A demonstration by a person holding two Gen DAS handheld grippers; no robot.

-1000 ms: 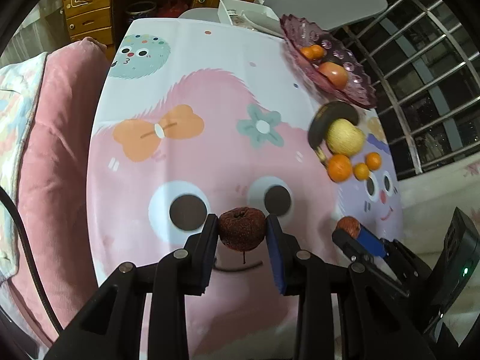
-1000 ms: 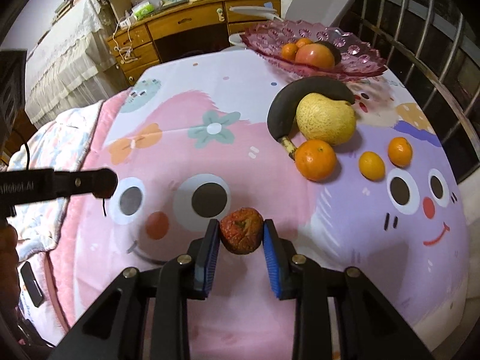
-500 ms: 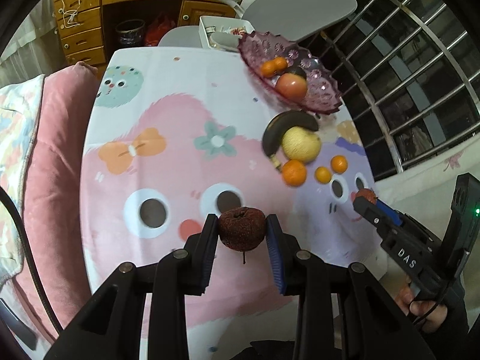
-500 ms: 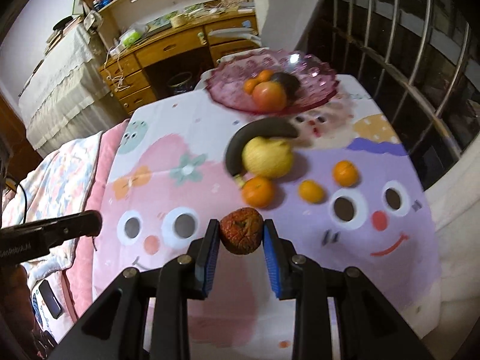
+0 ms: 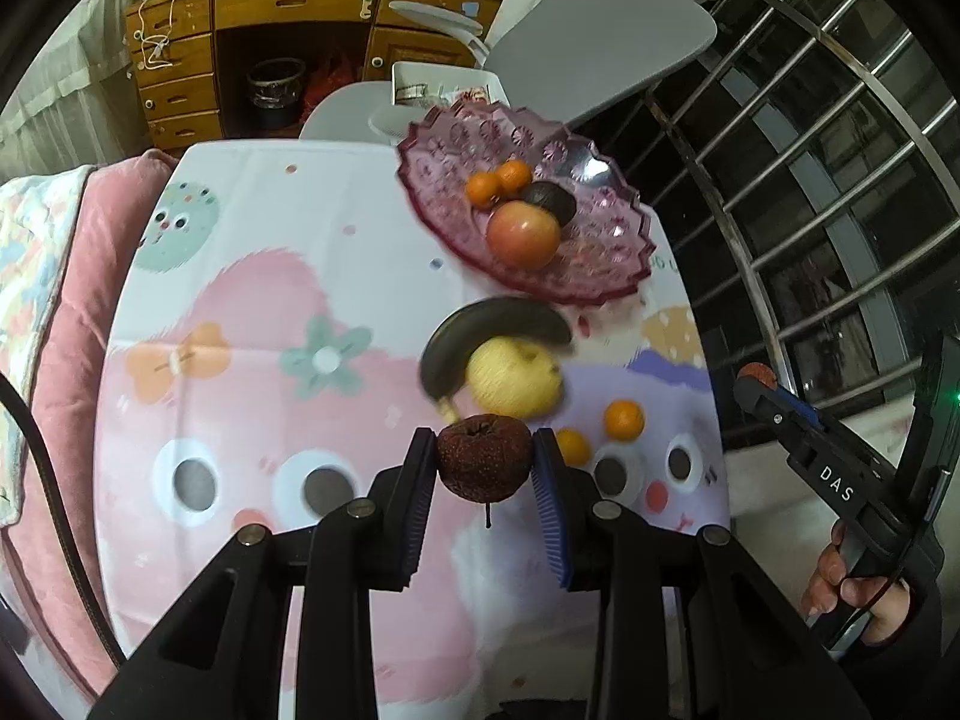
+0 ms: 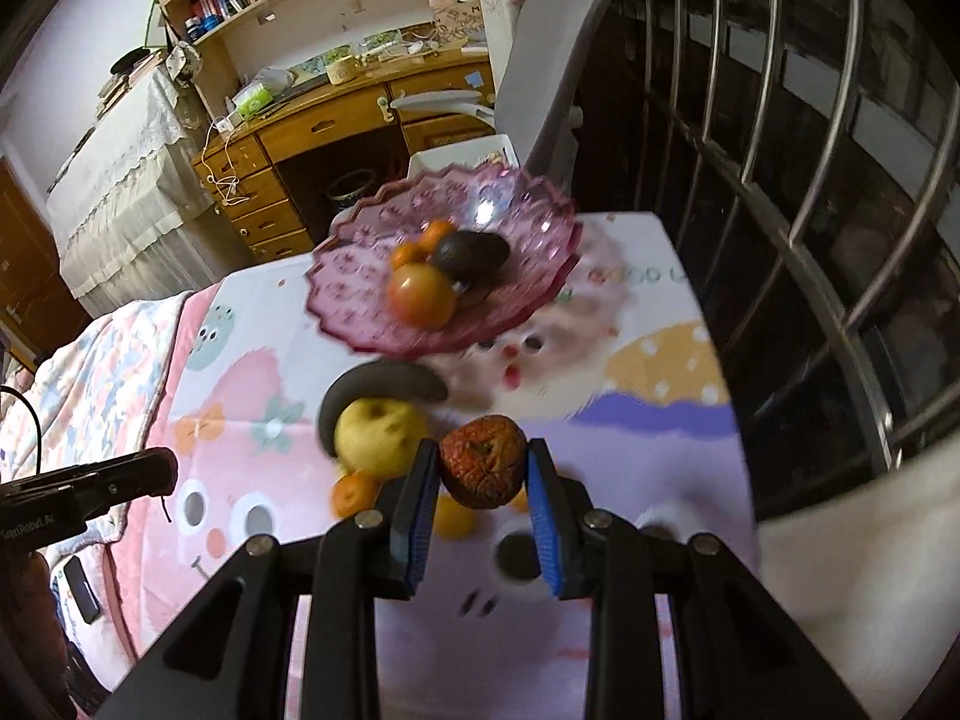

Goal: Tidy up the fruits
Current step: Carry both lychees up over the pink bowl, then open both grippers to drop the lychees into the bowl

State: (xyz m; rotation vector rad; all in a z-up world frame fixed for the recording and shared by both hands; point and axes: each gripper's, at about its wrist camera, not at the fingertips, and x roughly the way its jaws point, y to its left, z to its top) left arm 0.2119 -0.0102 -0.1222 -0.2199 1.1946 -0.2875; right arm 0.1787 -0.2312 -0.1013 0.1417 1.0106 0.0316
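Observation:
My left gripper (image 5: 483, 468) is shut on a shrivelled dark red fruit (image 5: 483, 463), held above the table. My right gripper (image 6: 482, 471) is shut on a wrinkled orange-red fruit (image 6: 483, 468), also held in the air. A purple glass bowl (image 5: 606, 276) at the far right of the table holds a red apple (image 5: 522, 234), two small oranges (image 5: 498, 183) and a dark fruit (image 5: 549, 201). In front of the bowl lie a blackened banana (image 5: 498, 324), a yellow pear (image 5: 513, 378) and small oranges (image 5: 624, 420).
The table carries a pink cartoon cloth (image 5: 252, 300). A pink cushion (image 5: 54, 324) lies along its left side. A grey chair (image 5: 594, 42) and a wooden desk (image 5: 252, 30) stand behind the table. Metal window bars (image 5: 828, 192) run along the right.
Both grippers have risen and moved toward the far right of the table with their fruits. The bowl now looks larger and nearer in both views.

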